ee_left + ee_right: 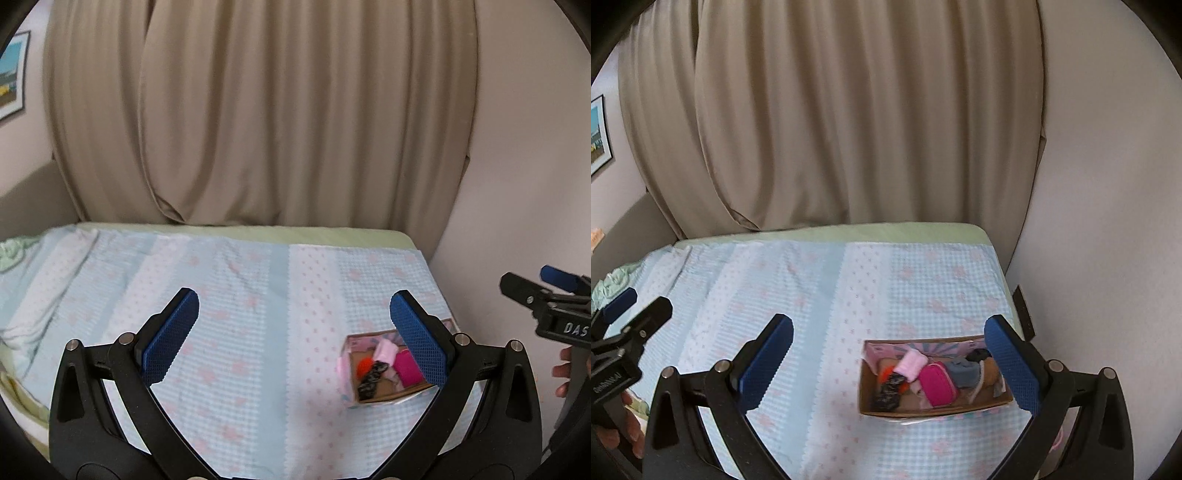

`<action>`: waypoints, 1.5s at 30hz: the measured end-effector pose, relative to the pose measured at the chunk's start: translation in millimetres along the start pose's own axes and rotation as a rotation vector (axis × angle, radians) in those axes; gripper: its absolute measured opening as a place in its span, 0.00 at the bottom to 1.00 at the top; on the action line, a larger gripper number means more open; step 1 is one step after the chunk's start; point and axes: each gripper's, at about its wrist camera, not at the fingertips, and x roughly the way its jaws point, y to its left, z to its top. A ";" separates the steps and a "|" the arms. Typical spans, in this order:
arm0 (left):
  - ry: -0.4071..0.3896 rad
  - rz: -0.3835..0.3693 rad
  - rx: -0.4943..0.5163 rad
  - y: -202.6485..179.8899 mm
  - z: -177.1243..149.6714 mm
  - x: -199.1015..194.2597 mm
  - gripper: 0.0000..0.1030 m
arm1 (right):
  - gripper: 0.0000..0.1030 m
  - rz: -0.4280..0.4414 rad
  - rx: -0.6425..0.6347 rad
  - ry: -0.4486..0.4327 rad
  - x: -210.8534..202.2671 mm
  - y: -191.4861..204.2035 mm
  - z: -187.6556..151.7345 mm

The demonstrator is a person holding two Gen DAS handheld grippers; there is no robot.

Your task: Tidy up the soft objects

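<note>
A small open cardboard box (866,391) lies on the bed at the right, also in the left wrist view (349,387). Inside are several soft items: a magenta roll (938,384), a pale pink roll (911,363), a black patterned piece (888,393), a grey-blue piece (962,371) and something orange (365,365). My left gripper (293,338) is open and empty, held above the bed to the left of the box. My right gripper (888,363) is open and empty above the box's left end.
The bed has a light blue and pink patterned cover (798,295) over a green sheet (849,230). A beige curtain (831,110) hangs behind it. A white wall (1108,221) stands close on the right. Crumpled green fabric (13,253) lies at the far left.
</note>
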 end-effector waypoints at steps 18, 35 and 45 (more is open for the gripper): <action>-0.078 -0.029 0.029 26.8 -24.8 -52.4 1.00 | 1.00 -0.087 -0.016 -0.120 -60.4 46.3 -29.0; -0.102 -0.031 0.026 27.0 -32.1 -63.4 1.00 | 1.00 -0.085 -0.008 -0.125 -68.2 50.5 -36.9; -0.117 -0.028 0.029 21.5 -35.2 -65.7 1.00 | 1.00 -0.087 -0.011 -0.139 -68.5 50.5 -36.0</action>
